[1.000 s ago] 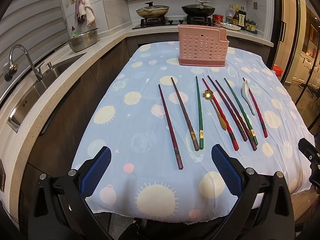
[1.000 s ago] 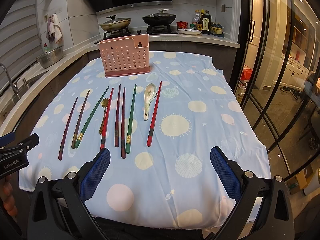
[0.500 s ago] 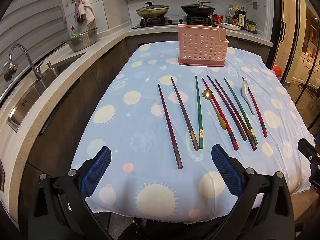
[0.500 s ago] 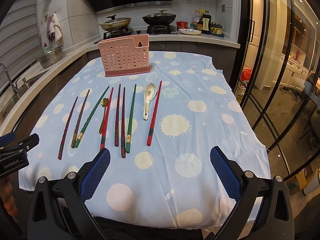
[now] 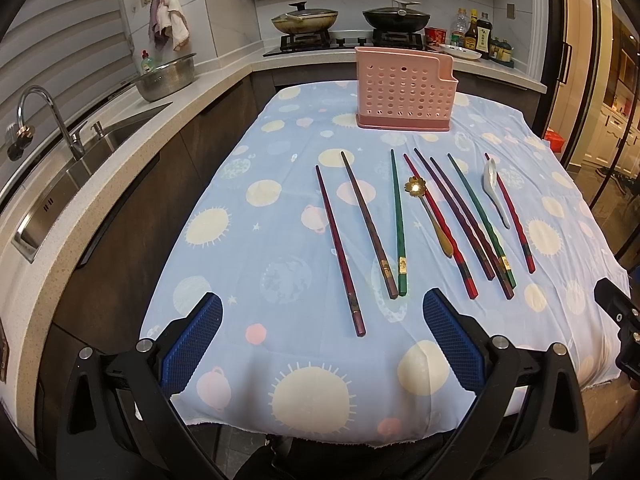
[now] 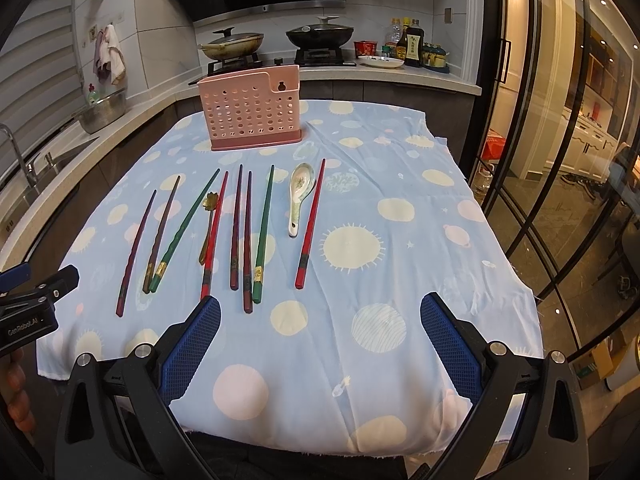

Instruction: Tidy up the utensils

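Observation:
Several chopsticks in dark red, brown, green and bright red lie side by side on the blue dotted tablecloth [image 5: 248, 264], among them a dark red chopstick [image 5: 339, 249] at the left. Between them rest a gold flower-headed spoon [image 5: 430, 214] and a white ceramic spoon [image 6: 299, 196]. A pink perforated utensil holder [image 5: 404, 92] [image 6: 253, 114] stands upright at the far end. My left gripper [image 5: 322, 340] hovers open above the near table edge, nothing between its blue pads. My right gripper [image 6: 320, 340] is open too, over the near edge right of the row.
A counter with a steel sink [image 5: 60, 184] and tap [image 5: 38, 114] runs along the left. A metal bowl [image 5: 166, 78], a stove with two pans [image 5: 308, 20] and sauce bottles [image 5: 478, 36] sit behind the table. Glass doors [image 6: 560, 160] stand at the right.

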